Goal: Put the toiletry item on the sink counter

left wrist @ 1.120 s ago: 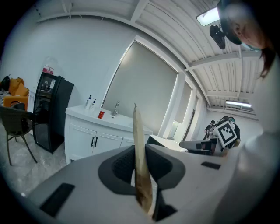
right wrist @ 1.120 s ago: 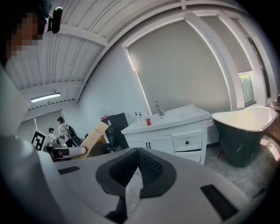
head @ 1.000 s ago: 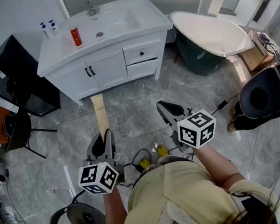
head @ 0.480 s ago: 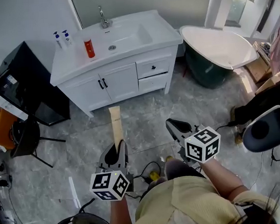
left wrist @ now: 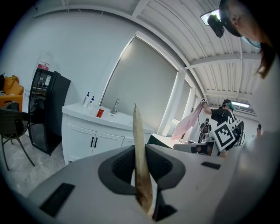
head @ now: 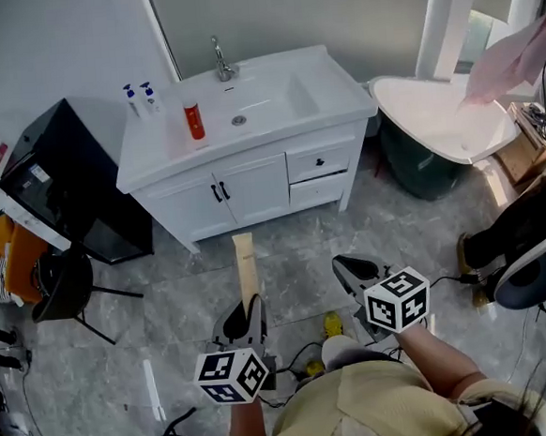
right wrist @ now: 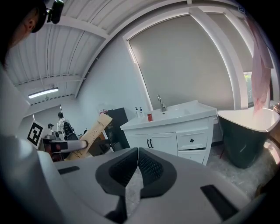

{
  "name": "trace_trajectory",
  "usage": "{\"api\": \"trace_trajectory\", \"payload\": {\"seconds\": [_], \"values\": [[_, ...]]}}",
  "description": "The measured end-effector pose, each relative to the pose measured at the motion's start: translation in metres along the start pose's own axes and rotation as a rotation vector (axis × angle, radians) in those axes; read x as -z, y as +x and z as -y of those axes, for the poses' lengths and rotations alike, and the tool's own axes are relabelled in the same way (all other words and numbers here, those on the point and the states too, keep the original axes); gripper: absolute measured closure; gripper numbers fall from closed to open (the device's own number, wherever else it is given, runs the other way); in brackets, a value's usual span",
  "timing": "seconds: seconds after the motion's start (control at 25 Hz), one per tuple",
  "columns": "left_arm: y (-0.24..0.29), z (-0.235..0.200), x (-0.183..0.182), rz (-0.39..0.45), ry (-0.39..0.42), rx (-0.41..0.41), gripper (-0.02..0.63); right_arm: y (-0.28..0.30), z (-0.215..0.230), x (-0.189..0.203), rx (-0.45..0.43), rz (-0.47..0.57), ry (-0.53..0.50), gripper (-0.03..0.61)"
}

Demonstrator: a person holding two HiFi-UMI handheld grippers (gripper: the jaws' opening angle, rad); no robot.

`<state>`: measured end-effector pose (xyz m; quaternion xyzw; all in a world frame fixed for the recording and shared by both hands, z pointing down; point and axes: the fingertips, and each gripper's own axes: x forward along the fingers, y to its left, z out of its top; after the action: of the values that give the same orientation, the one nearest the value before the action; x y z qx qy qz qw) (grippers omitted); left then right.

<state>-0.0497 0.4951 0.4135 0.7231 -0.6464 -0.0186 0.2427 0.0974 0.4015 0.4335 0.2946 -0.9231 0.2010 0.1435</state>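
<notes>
1. My left jaws [head: 246,308]: narrowed onto the toiletry item [head: 245,260], a long, flat tan pack. I clamp its near end; the rest juts past my tips. My own camera sees it edge-on [left wrist: 139,148], standing upright between the pads.

2. My right jaws [head: 347,265]: pressed together, nothing between them [right wrist: 137,153]. The tan pack shows off to the left in this gripper's view [right wrist: 89,133].

3. Toiletry item, location: in the air above the grey floor [head: 283,230], pointing at the white vanity cabinet [head: 252,190], well apart from its top.

4. Sink surface [head: 159,151]: white, with a basin [head: 264,98] and a faucet [head: 222,60] at the back.

5. On that surface, left of the basin: one red bottle [head: 194,121], upright; two small white pump bottles [head: 141,98] side by side near the back corner.

6. Left of the vanity: a black cabinet [head: 68,186], then a black chair [head: 67,287].

7. Right of the vanity: a white tub [head: 439,119] with a dark outer shell; a pink cloth [head: 514,57] hangs above it.
</notes>
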Motion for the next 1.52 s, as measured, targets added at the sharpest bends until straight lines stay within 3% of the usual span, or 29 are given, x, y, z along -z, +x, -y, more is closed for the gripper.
{"api": "trace_trajectory", "payload": {"seconds": [0.28,1.08,1.52], "values": [[0.033,-0.011,-0.026,0.025,-0.017,-0.014,0.528,0.033,0.02,-0.031,-0.031,0.0,-0.025,0.551],[0.166,0.008,-0.072,0.035,0.006,-0.045,0.528,0.073,0.141,-0.085,-0.057,0.012,-0.008,0.551],[0.18,-0.001,-0.07,0.01,0.015,-0.085,0.528,0.087,0.148,-0.085,-0.079,0.0,-0.003,0.551]]}}
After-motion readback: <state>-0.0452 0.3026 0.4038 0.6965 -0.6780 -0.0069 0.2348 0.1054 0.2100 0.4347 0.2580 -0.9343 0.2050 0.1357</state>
